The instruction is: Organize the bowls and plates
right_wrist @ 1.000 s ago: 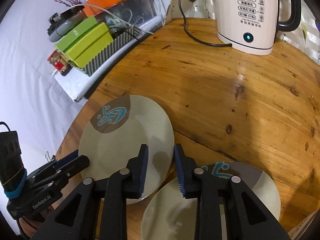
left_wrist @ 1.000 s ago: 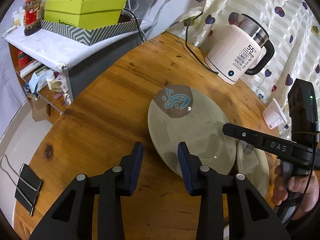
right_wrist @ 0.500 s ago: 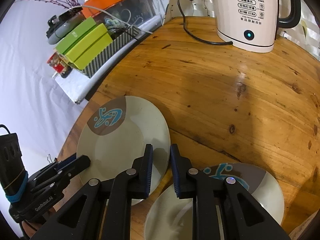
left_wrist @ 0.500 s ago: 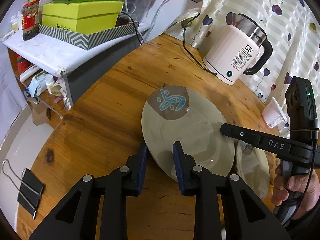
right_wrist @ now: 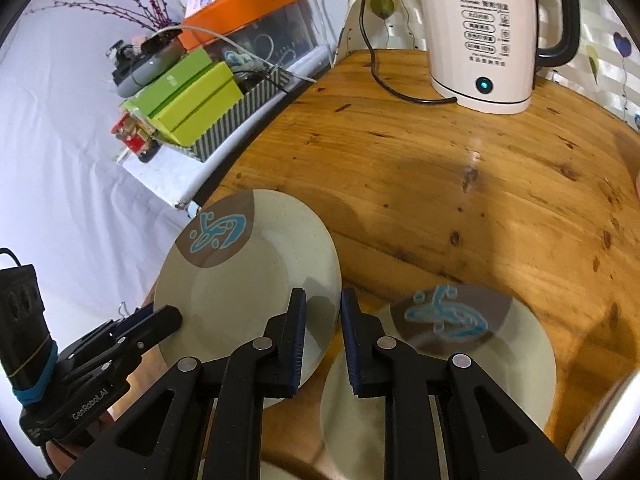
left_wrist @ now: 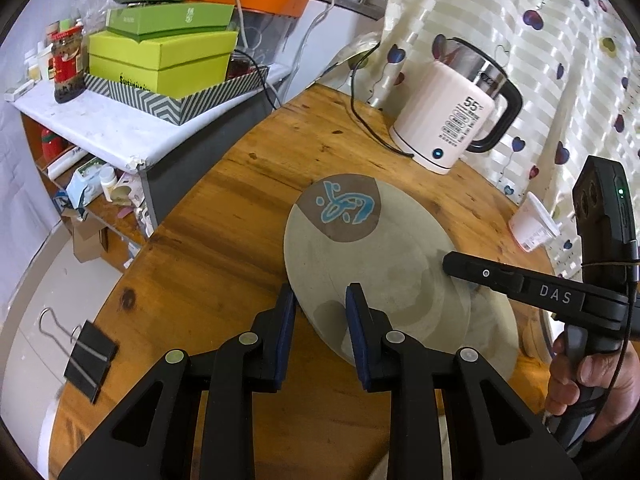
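Both of your claws have closed in on the plate (right_wrist: pixel 248 280) since a second ago, and it now sits higher, its rim lifted clear of the table (right_wrist: pixel 440 184). Your left claw (left_wrist: pixel 320 300) has narrowed to a slim gap with the near rim between its pads, gripping it. Your right claw (right_wrist: pixel 323 300) is pinched almost shut on the opposite rim, so the plate hangs between the two. It is tilted, lower edge toward you, and round, so it has no long axis; its brown patch with the blue mark points away from you, toward the far edge.

Just right of it and partly under its edge, a second plate (right_wrist: pixel 500 344) lies flat on the table, its own blue mark also on the far side. A binder clip (left_wrist: pixel 90 356) lies at the near left edge of the table. Farther back stands a kettle (left_wrist: pixel 452 120), with green boxes (left_wrist: pixel 160 60) on the shelf (left_wrist: pixel 100 128) to the left.
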Demonstrator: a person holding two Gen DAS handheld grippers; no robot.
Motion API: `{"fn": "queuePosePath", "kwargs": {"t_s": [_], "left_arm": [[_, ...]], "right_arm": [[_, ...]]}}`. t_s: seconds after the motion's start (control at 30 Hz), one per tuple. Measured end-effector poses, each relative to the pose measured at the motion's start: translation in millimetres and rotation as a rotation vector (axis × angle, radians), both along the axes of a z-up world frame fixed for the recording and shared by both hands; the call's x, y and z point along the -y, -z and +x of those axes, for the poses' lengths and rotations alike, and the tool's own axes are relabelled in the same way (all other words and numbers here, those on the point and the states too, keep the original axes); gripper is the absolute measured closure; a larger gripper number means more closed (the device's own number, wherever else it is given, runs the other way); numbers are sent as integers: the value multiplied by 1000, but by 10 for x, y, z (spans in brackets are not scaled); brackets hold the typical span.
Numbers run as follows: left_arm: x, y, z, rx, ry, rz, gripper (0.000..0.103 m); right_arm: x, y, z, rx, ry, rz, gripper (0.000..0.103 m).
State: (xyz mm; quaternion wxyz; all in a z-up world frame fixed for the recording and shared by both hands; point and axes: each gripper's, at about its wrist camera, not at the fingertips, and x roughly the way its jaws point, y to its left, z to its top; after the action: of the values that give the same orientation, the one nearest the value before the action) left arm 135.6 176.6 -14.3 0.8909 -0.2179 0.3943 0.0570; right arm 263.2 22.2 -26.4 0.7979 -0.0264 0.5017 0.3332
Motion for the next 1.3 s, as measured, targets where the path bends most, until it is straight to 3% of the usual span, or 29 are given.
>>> {"fn": "queuePosePath", "kwargs": {"t_s": [0.67, 1.3], "left_arm": [[481, -159, -612, -7, 67, 35, 76], [820, -60, -969, -39, 121, 38, 76]], "right_arm": [[562, -165, -802, -10, 64, 27, 86], [1022, -45, -1350, -39, 120, 35, 86]]}}
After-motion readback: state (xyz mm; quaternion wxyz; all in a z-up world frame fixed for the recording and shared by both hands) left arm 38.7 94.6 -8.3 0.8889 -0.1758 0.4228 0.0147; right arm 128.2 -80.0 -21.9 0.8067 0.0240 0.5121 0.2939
